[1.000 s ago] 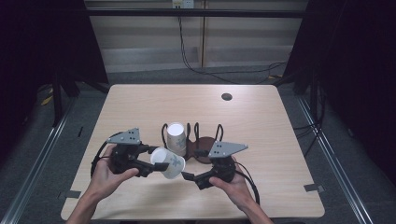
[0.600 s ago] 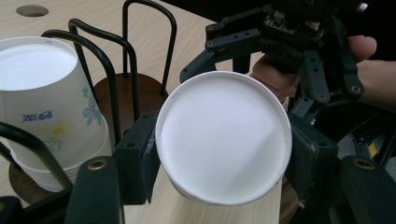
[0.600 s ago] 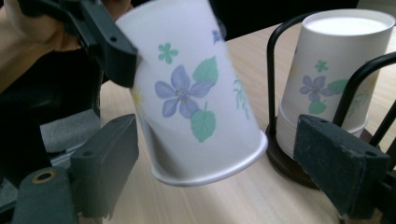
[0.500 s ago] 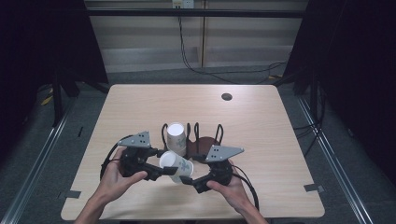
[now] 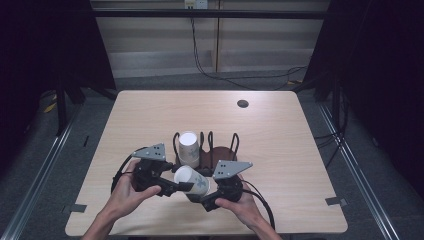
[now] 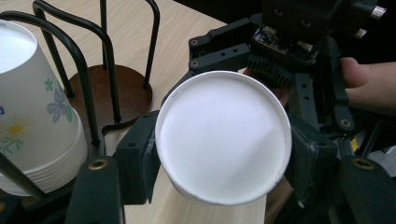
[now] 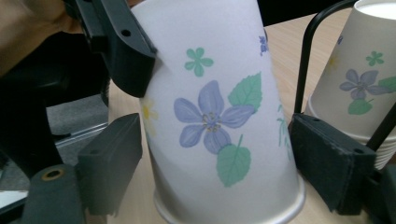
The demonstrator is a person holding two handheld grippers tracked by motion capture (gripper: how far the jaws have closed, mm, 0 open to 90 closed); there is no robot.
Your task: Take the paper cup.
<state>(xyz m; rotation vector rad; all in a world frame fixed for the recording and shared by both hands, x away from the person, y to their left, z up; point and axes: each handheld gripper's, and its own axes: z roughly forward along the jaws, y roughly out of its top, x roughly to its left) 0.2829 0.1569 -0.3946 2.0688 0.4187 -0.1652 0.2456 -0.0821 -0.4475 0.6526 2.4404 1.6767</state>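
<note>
Your left gripper (image 5: 175,187) is clamped on the paper cup (image 5: 192,181), pads pressed to both sides near its closed base, as the left gripper view shows with the white base (image 6: 223,135) facing the camera. The cup lies tipped over on its side in the air, just above the near part of the worktop (image 5: 280,135), between your two hands.

Your right gripper (image 5: 204,199) has its jaws around the cup's rim end, and they have just been closing in. In the right gripper view the flowered wall of the cup (image 7: 215,116) sits between the two pads; the right-hand pad (image 7: 327,158) meets the cup's side near its rim, while a thin gap shows beside the left one, so this grip is not firm.

Just behind the cup stands the wire cup rack (image 5: 220,150) on its dark round base, with a stack of upturned cups (image 5: 189,148) at its left end. A small dark disc (image 5: 243,103) lies well apart, near the far edge of the worktop.
</note>
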